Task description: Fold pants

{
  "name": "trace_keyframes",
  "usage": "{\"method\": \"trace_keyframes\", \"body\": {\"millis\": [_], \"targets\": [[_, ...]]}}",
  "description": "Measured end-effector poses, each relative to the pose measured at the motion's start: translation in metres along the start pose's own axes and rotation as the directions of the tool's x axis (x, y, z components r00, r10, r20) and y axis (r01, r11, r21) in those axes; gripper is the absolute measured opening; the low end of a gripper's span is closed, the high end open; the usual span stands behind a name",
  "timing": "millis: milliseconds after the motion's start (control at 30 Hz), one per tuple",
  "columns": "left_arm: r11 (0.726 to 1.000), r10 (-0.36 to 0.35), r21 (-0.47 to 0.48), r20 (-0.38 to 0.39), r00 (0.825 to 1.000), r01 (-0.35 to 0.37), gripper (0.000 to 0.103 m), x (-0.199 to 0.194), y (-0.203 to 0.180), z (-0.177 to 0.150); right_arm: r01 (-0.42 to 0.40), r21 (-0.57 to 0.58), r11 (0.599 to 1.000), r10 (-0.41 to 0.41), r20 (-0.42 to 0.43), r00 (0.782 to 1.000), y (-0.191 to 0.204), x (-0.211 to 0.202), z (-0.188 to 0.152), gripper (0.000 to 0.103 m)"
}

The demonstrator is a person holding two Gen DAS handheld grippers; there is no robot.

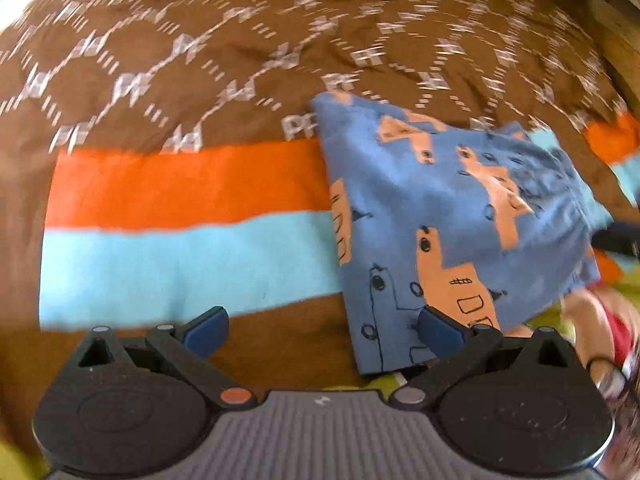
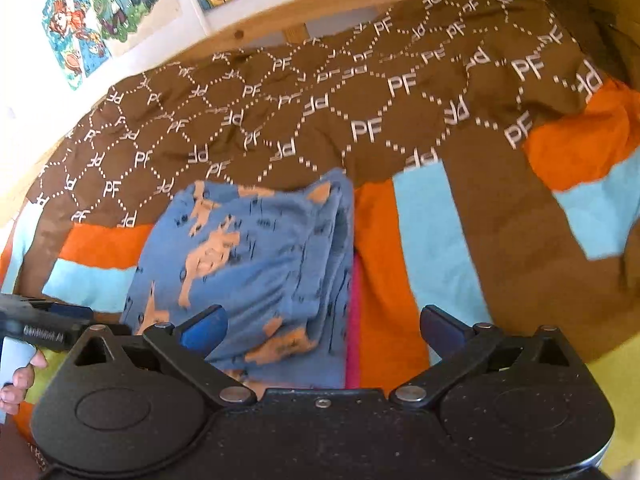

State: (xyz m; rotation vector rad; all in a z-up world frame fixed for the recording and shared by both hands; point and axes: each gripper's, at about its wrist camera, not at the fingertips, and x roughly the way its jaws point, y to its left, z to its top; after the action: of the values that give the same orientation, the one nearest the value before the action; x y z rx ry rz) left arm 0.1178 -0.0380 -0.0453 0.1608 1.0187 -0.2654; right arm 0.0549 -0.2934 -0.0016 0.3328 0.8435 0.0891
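Left wrist view: the left tool fills the lower frame, its two blue-padded fingers spread wide apart and grasping nothing. The right finger pad sits over the lower edge of the pants; whether it touches the cloth cannot be told. A small pale mark on the grey ribbed housing is too small to read.

The pants are blue with orange figures and dark outline drawings. They lie folded into a compact bundle in the centre right of this frame, resting on a bedspread. No label or writing on the pants is legible.

The bedspread is brown, printed with a dotted white lattice and repeated "PF" letters, some of them inverted. A broad orange stripe and a light blue stripe run from the left of the frame and pass beneath the pants. This view is motion-blurred.

Right wrist view: the right tool occupies the lower frame, jaws released and wide apart, holding nothing. Its left finger overlaps the near edge of the pants, which lie in the centre left of the frame, stacked in layers with the folded edges showing on their right side. A pink strip shows just beside that edge.

At the lower left of the frame a hand grips the other tool's handle. A wooden bed frame runs along the top, with colourful cartoon posters on the white wall at upper left. No text on the posters is readable.
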Motion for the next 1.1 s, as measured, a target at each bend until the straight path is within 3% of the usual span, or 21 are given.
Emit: {"method": "trace_keyframes", "body": {"millis": [67, 133, 233, 300, 367, 467, 600, 733, 867, 1100], "targets": [[0.998, -0.020, 0.052, 0.037, 0.999, 0.018, 0.103, 0.000, -0.001, 0.004, 0.000, -0.003, 1.000, 0.000, 0.002, 1.000, -0.002, 0.002, 0.007, 0.102], [0.998, -0.055, 0.045, 0.084, 0.995, 0.051, 0.103, 0.003, 0.004, 0.011, -0.011, -0.023, 1.000, 0.011, 0.014, 1.000, -0.002, 0.003, 0.012, 0.102], [0.992, -0.116, -0.037, 0.150, 0.982, 0.123, 0.103, 0.011, 0.014, 0.012, -0.015, -0.095, 0.995, 0.018, 0.038, 0.999, 0.001, 0.008, 0.018, 0.102], [0.982, -0.146, -0.100, 0.148, 0.978, 0.161, 0.103, 0.020, 0.020, 0.009, -0.001, -0.140, 0.990, 0.007, 0.043, 0.999, 0.003, 0.017, 0.024, 0.102], [0.976, -0.150, -0.135, 0.135, 0.979, 0.168, 0.103, 0.028, 0.024, 0.004, -0.014, -0.170, 0.985, 0.018, 0.022, 1.000, 0.001, 0.029, 0.030, 0.102], [0.990, -0.117, -0.061, 0.142, 0.983, 0.127, 0.103, 0.027, 0.015, 0.000, 0.010, -0.231, 0.973, -0.029, -0.081, 0.996, -0.005, 0.058, 0.037, 0.102], [0.989, -0.123, -0.066, 0.156, 0.980, 0.134, 0.103, 0.022, 0.010, -0.004, -0.054, -0.209, 0.976, 0.040, -0.069, 0.997, -0.012, 0.053, 0.042, 0.102], [0.951, -0.239, -0.146, 0.209, 0.948, 0.272, 0.103, 0.018, 0.022, -0.002, -0.154, -0.183, 0.971, 0.144, -0.071, 0.987, -0.019, 0.049, 0.051, 0.102], [0.895, -0.345, -0.197, 0.268, 0.900, 0.401, 0.103, 0.023, 0.031, 0.003, -0.274, -0.096, 0.957, 0.268, -0.075, 0.961, -0.028, 0.061, 0.062, 0.102], [0.894, -0.375, -0.144, 0.277, 0.885, 0.424, 0.103, 0.039, 0.027, 0.002, -0.413, 0.015, 0.911, 0.413, -0.067, 0.908, -0.045, 0.093, 0.081, 0.102]]}}
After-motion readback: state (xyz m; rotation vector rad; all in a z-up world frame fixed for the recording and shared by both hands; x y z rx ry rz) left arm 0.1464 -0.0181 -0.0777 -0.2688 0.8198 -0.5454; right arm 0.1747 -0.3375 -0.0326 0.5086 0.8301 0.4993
